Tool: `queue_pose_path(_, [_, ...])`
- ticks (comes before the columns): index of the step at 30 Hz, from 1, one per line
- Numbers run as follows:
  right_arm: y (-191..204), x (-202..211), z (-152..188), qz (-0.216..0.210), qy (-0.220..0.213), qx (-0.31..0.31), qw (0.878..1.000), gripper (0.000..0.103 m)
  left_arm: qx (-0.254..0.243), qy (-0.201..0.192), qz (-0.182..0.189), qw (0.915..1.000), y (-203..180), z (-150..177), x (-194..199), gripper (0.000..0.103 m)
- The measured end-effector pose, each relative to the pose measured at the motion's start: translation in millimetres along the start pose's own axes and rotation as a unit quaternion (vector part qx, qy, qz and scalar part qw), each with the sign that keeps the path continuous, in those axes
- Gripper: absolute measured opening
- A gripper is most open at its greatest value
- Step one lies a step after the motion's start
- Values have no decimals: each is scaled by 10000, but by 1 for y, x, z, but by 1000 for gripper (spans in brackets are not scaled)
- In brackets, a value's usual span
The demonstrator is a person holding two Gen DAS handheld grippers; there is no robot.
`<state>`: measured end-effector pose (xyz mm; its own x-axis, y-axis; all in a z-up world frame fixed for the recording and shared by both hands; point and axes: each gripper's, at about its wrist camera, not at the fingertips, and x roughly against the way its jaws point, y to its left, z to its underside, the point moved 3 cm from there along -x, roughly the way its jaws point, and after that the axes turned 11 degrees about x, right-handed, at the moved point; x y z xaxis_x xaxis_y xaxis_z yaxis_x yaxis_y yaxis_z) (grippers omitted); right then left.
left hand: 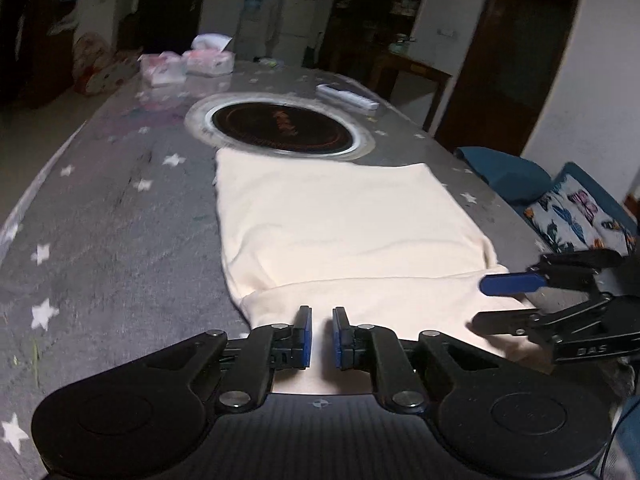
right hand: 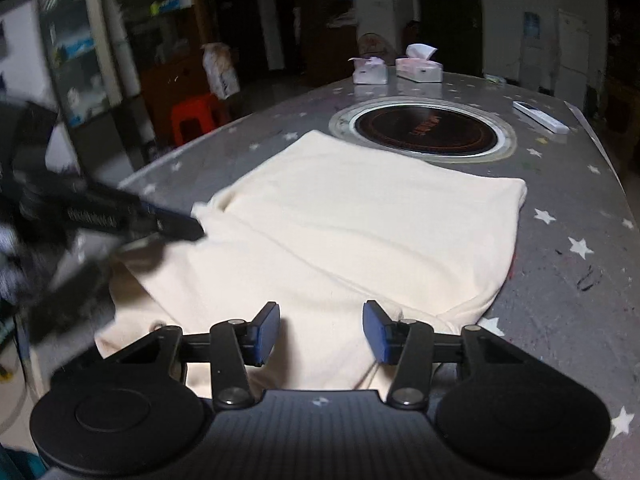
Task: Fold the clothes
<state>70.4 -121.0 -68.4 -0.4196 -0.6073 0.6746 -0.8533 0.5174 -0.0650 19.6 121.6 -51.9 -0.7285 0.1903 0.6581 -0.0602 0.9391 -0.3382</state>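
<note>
Both claws, left claw (left hand: 322,334) and right claw (right hand: 320,332), hover over cream garment (left hand: 340,220)

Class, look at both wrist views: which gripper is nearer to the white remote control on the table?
Right, though only slightly. The white remote control lies at the table's far right edge. The right gripper and left gripper both hover over the cream garment's near end, right on the remote's side.

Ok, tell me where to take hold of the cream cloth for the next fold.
Grip the cream cloth at its near hem corners, coming in low from the near table edge. That hem lies closest to both tools, and the far end sits flat beside the round black cooktop.
</note>
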Motion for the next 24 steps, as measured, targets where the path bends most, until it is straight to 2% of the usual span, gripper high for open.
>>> queue_pose_path(6, [18,12,5,51,71,684,9976,47,-444,41,99,9990,-10,6,5,12])
queue_pose_path(12, [26,22,11,160,125,947,9953,47,-908,84,218,9956,-20,13,13,12])
queue_pose_path(17, [31,41,14,130,168,1150,9931,49,-1656,227,484,9847,-32,31,41,14])
queue_pose_path(21, [37,55,19,96,232,1339,9907,52,-2256,376,792,9703,-45,52,57,25])
queue_pose_path(24, [42,60,23,78,263,1445,9891,54,-2470,391,917,9639,-53,61,59,32])
